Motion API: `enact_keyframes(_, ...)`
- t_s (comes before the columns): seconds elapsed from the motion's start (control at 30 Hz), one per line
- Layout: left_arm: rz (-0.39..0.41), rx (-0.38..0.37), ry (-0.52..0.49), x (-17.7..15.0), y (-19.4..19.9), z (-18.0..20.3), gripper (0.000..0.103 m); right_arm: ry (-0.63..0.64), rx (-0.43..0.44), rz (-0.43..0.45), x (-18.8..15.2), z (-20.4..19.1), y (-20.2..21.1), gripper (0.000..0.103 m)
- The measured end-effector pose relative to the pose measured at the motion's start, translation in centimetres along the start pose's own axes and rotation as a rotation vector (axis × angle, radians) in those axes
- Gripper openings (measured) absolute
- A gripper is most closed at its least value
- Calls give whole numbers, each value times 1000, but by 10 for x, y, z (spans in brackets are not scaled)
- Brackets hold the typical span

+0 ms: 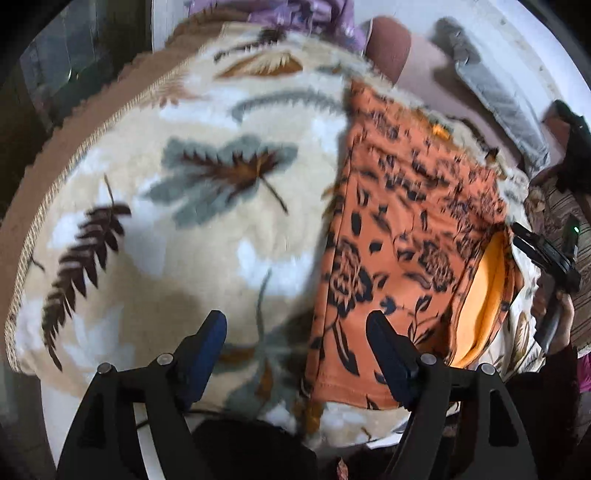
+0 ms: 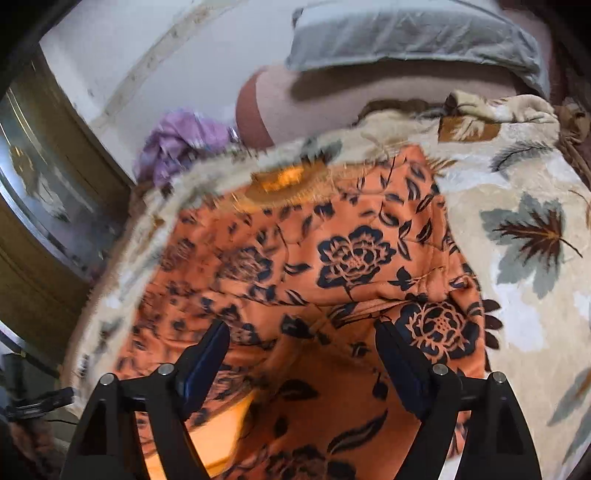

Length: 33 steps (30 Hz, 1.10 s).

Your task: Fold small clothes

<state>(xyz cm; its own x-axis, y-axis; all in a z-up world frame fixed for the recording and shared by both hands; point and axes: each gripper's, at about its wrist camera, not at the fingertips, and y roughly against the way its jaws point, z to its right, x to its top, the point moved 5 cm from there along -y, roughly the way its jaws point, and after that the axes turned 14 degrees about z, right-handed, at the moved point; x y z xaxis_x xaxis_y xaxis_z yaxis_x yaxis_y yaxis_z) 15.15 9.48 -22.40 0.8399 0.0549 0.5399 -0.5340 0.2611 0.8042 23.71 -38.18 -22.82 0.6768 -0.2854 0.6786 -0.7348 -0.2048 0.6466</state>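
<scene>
An orange garment with a dark floral print (image 1: 399, 236) lies flat on a cream leaf-patterned blanket (image 1: 177, 206), folded into a long strip with a plain orange inner layer showing at its right edge. My left gripper (image 1: 297, 325) is open and empty, hovering over the garment's near left edge. My right gripper (image 2: 303, 332) is open and empty above the same garment (image 2: 332, 266), over a fold near its opening. The right gripper also shows at the right edge of the left wrist view (image 1: 532, 243).
A grey pillow (image 2: 406, 33) and a purple cloth (image 2: 177, 140) lie beyond the blanket (image 2: 524, 229) by a white wall. A dark cabinet with a glass front (image 2: 44, 192) stands left of the bed. A person's hand shows at right in the left wrist view.
</scene>
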Motion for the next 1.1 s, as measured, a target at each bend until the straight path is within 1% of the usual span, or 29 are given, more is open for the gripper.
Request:
enact_keyframes(0.07,-15,3,8,-2,-7,5,78,7,-20,-62,-14,4,-17,84)
enact_keyframes(0.1,-19,5,11,-4,-10,7,78,34,-45,-96,-23,6,-24,76)
enact_keyframes(0.13,-28,6,0,-7,-15,11,78,62,-65,-113,-27,6,-27,49)
enact_keyframes(0.17,-39,8,-19,-9,-21,15,78,123,-109,-117,-31,6,-25,39)
enact_keyframes(0.2,-53,13,-45,-12,-26,20,78,146,-115,-109,-31,5,-21,29)
enact_keyframes(0.23,-73,32,-76,-18,-32,25,72,149,-102,-104,-31,5,-15,19)
enact_keyframes(0.27,-81,33,-93,-22,-35,29,50,142,-95,-88,-30,8,-6,17)
enact_keyframes(0.3,-94,16,-112,-26,-38,34,34,133,-92,-73,-29,11,1,14)
enact_keyframes(0.33,-107,7,-132,-31,-40,39,15,114,-89,-56,-27,15,10,13)
enact_keyframes(0.4,-94,25,-163,-34,-41,42,13,62,-67,-11,-24,25,33,12)
enact_keyframes(0.47,-75,19,-156,-34,-37,45,9,44,-54,32,-22,32,52,12)
enact_keyframes(0.53,-45,-25,-148,-30,-28,49,9,0,-34,80,-22,39,74,12)
enact_keyframes(0.57,-34,-51,-162,-28,-23,52,9,-33,-20,96,-24,44,84,12)
enact_keyframes(0.6,-32,-64,-177,-28,-21,55,12,-59,-10,107,-24,48,91,12)
enact_keyframes(0.67,-79,-80,-203,-32,-24,58,49,-92,9,135,-26,55,103,12)
enact_keyframes(0.7,-98,-88,-219,-35,-28,59,50,-95,11,144,-24,54,107,12)
enact_keyframes(0.73,-104,-79,-236,-36,-33,61,48,-101,13,160,-22,56,112,12)
enact_keyframes(0.77,-101,-69,-243,-37,-36,61,28,-110,15,171,-20,56,112,12)
enact_keyframes(0.8,-98,-66,-240,-36,-38,62,12,-127,22,181,-18,56,115,12)
enact_keyframes(0.83,-92,-90,-215,-32,-39,63,6,-147,34,191,-16,58,117,12)
enact_keyframes(0.9,-55,-136,-183,-18,-36,66,6,-174,50,214,-9,59,119,12)
enact_keyframes(0.97,-13,-152,-192,1,-30,72,6,-181,57,235,-3,58,119,12)
enact_keyframes(1.0,7,-169,-188,15,-26,74,6,-186,59,242,2,59,117,12)
enact_keyframes(1.1,77,-204,-166,74,-21,88,6,-227,76,260,23,63,109,12)
